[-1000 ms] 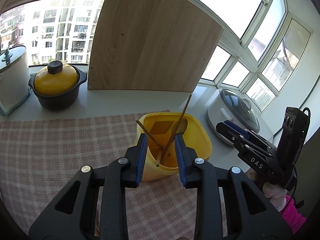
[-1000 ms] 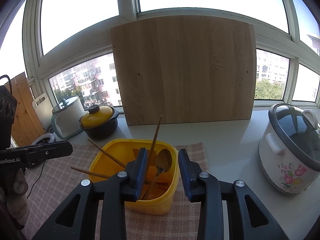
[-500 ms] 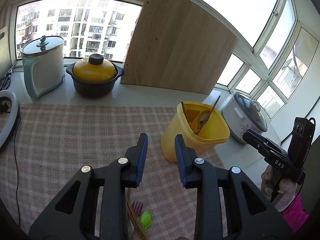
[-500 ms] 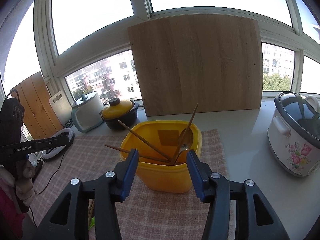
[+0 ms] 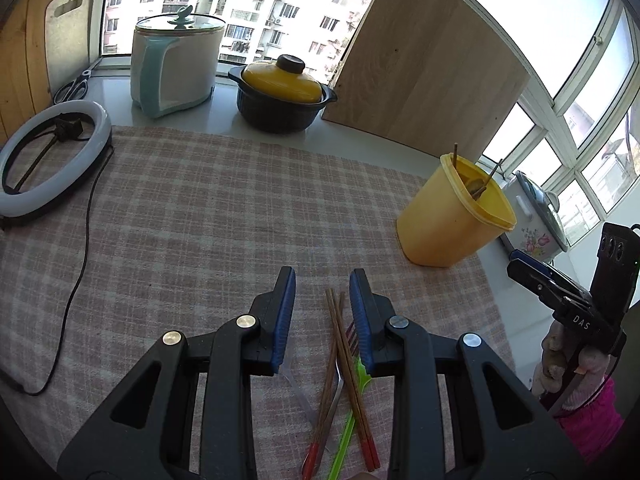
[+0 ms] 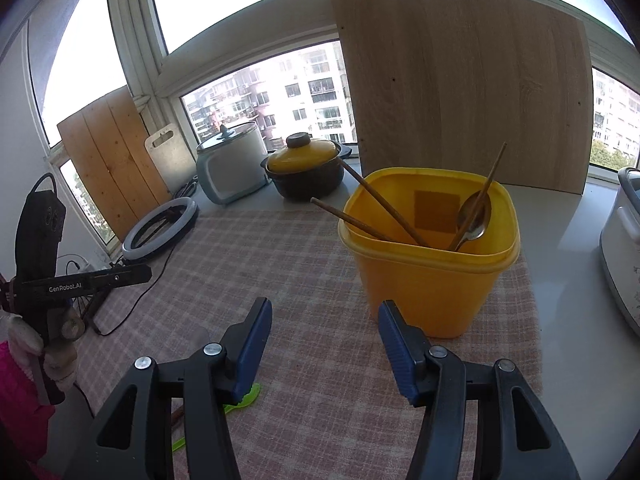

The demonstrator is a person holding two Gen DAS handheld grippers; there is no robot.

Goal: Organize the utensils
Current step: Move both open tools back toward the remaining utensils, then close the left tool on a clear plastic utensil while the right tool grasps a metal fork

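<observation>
My left gripper (image 5: 322,282) hovers over the checked cloth (image 5: 200,220), jaws a little apart with nothing between the pads. Under it lie brown chopsticks with red ends (image 5: 340,344), a metal fork (image 5: 335,390) and a green plastic spoon (image 5: 349,420). The yellow container (image 5: 444,224) stands to the right. My right gripper (image 6: 324,306) hangs just in front of and left of the yellow container (image 6: 428,280), its jaws opening and empty. Inside the container lean chopsticks (image 6: 384,208) and a metal spoon (image 6: 474,216). The green plastic spoon (image 6: 244,396) peeks out behind my left finger.
A black pot with a yellow lid (image 5: 282,94), a white and blue cooker (image 5: 176,64) and a wooden board (image 5: 420,72) line the window sill. A ring light (image 5: 48,160) with its cable lies at the left. A flowered rice cooker (image 6: 624,256) stands right of the container.
My left gripper swung away from above the container, leftward and down to the utensils lying on the cloth. My right gripper drew back from the container and its jaws widened.
</observation>
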